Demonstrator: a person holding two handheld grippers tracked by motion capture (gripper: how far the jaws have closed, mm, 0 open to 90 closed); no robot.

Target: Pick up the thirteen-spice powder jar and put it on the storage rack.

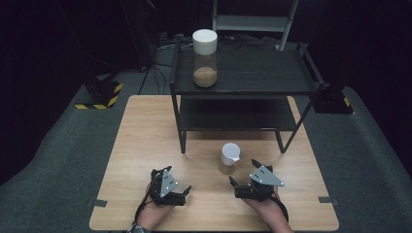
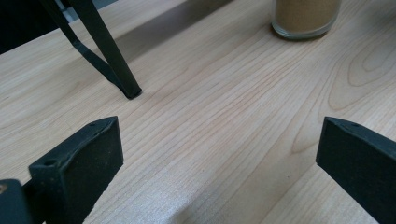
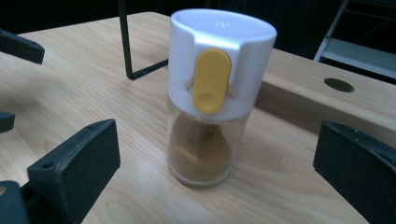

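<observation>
At the centre of my right gripper view stood the small spice jar (image 3: pixel 210 98), upright between my wide-open right gripper (image 3: pixel 215 163) jaws; it looked light, smooth-glassed and slippery, so I judged the clear body below the white cap the safest hold.

I sit at a light wooden table (image 1: pixel 145 145) with a clear grain, and it has a round hole (image 3: pixel 338 85) near one edge. On the far part of the table stands a black metal rack (image 1: pixel 243 77) with two shelves and thin legs. Around the table the floor (image 1: pixel 58 145) is covered with a dark grey carpet. On the left of the floor I see a black block with yellow and black stripes (image 1: pixel 99 94), and some cables (image 1: pixel 155 73) run behind the rack. Further back there is a pale metal frame (image 1: pixel 255 22). The rest of the room is very dark; the light falls mostly on the table.
</observation>
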